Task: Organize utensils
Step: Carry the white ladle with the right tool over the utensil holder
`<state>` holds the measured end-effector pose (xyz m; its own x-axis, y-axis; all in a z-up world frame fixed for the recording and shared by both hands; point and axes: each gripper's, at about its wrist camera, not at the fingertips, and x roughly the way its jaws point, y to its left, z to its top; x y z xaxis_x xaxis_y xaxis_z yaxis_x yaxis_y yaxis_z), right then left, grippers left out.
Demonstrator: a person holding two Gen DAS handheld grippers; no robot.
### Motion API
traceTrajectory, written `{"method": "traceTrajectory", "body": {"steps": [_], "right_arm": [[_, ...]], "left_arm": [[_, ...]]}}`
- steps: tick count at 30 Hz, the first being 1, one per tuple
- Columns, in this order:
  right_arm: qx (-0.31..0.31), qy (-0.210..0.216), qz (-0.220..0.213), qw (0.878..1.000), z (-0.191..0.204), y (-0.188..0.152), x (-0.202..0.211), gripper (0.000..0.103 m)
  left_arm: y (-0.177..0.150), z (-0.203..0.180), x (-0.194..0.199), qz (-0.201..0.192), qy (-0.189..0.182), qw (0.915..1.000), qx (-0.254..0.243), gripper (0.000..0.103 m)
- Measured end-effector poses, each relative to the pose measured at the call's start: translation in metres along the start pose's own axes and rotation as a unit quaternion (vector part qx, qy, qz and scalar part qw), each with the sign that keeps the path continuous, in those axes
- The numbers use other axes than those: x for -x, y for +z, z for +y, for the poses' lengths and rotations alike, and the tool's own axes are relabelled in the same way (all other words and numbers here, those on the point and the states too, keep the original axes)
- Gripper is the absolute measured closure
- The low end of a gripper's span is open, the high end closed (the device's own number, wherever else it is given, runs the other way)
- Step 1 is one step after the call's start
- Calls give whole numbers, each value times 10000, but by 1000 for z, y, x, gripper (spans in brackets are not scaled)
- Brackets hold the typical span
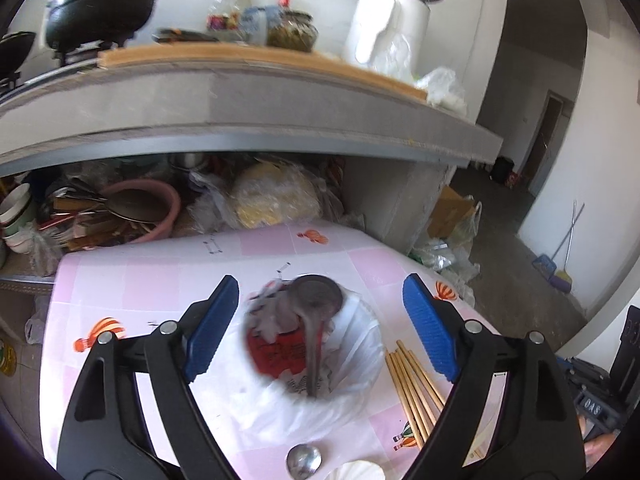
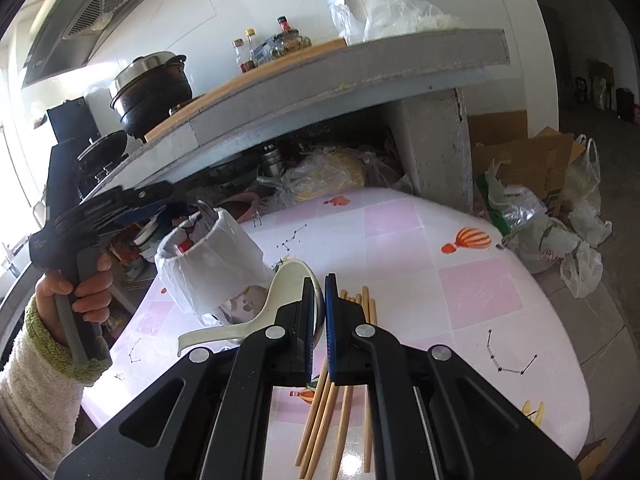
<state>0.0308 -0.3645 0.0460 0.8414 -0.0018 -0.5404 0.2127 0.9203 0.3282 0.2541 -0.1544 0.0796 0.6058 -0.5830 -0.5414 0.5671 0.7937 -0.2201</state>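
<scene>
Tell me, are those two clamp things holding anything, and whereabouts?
The left tool is open and holds nothing; a metal spoon stands in the bag-lined cup below. The right tool is shut; whether it grips the white ladle is unclear.

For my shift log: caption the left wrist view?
Open left gripper above bag-lined holder containing metal spoon; chopsticks beside it.

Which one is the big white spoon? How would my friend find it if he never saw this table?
Start at the pink checked table with the balloon pictures. Near its left side stands a container wrapped in a white bag; the white spoon lies right beside it, next to the wooden chopsticks. It is the only smooth, cream-white ladle-shaped piece; the other spoons look grey metal.
</scene>
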Motion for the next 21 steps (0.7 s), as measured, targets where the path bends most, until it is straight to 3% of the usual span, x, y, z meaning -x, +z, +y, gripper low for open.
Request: {"method": "traceTrajectory", "body": {"steps": [7,11,15,21], "right_arm": [[450,74,-511,9977,16,43,24,97],[993,67,-818,9917,38,77,25,98],[1685,0,-888,9817,66,111,4,98],[2904,-95,-629,9548,115,138,-51,98]], "left_arm": [[-15,36,64,-373,311,9979,423,20],[-36,57,91,-396,568,9956,638,20],[-57,73,106,-345,792,9934,760,20],[-87,91,123,-282,994,9898,984,20]]}}
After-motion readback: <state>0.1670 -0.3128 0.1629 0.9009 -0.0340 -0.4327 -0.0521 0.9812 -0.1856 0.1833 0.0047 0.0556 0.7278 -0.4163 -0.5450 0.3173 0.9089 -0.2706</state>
